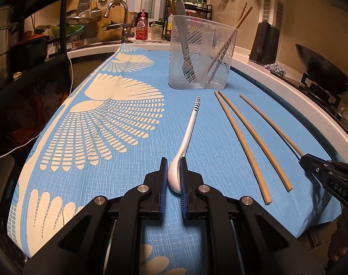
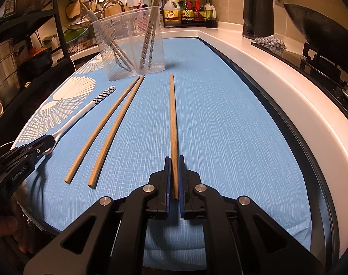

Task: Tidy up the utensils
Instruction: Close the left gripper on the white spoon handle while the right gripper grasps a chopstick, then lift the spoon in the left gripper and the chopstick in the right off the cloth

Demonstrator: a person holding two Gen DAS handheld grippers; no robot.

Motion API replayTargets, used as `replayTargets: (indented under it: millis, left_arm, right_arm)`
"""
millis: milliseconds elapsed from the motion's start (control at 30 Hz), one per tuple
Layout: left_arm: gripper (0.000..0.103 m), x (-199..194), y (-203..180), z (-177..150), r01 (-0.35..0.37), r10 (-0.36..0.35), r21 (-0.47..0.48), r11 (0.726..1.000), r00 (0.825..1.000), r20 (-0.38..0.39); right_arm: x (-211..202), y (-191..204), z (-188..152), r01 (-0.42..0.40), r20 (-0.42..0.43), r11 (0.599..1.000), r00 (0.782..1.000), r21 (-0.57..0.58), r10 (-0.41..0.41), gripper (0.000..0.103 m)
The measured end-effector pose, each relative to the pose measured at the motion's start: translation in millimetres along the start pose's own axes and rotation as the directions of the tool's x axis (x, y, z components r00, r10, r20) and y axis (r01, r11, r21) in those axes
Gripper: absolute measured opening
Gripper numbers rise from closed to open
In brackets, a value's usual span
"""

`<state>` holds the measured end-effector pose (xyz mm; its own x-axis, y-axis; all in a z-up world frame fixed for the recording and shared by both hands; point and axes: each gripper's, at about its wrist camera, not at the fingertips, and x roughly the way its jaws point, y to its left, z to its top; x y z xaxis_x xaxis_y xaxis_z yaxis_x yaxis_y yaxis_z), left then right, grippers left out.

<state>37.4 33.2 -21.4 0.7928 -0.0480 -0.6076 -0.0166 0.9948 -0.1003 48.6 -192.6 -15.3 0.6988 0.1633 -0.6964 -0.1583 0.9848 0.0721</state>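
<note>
Utensils are spread on a blue mat with a cream fan pattern, laid over a white counter. Nearest, in the left wrist view, the bowl of a white spoon is clamped between the blue pads of the left gripper; its handle runs away across the mat to a dark-striped tip. Whether the bowl is lifted or resting on the mat cannot be told. In the right wrist view, the near end of a single wooden chopstick is pinched between the drawn-together pads of the right gripper, the rest of the stick lying straight ahead along the mat. Between spoon and held chopstick, a loose pair of chopsticks is seen flat on the mat, close together at the far tips and spreading slightly toward the near ends. Beyond all of these, a clear plastic utensil holder stands upright on the mat, just past the far tips of the pair; more chopsticks and a grey-handled utensil are leaned inside it. Farther off, a tap, a red-labelled soap bottle and a rack of condiment bottles are noted along the back wall. A dark kettle and a black wok stand to the right.
</note>
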Motion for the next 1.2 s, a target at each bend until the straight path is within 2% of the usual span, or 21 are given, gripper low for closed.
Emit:
replayTargets:
  millis: [1067,1200]
  left_arm:
    - [0.011,-1.6,-5.2,-2.3,-0.008,0.008,0.031,0.999,1.0,0.019]
    - [0.01,-2.4,1.4,-0.4,-0.007,0.007,-0.003,1.0,1.0,0.019]
  right_arm:
    - [-0.6,1.9,0.5,0.0,0.009,1.0,1.0,-0.003,0.0,0.006]
    - [-1.7,-0.8,1.2,-0.001,0.007,1.0,1.0,0.007,0.001,0.005]
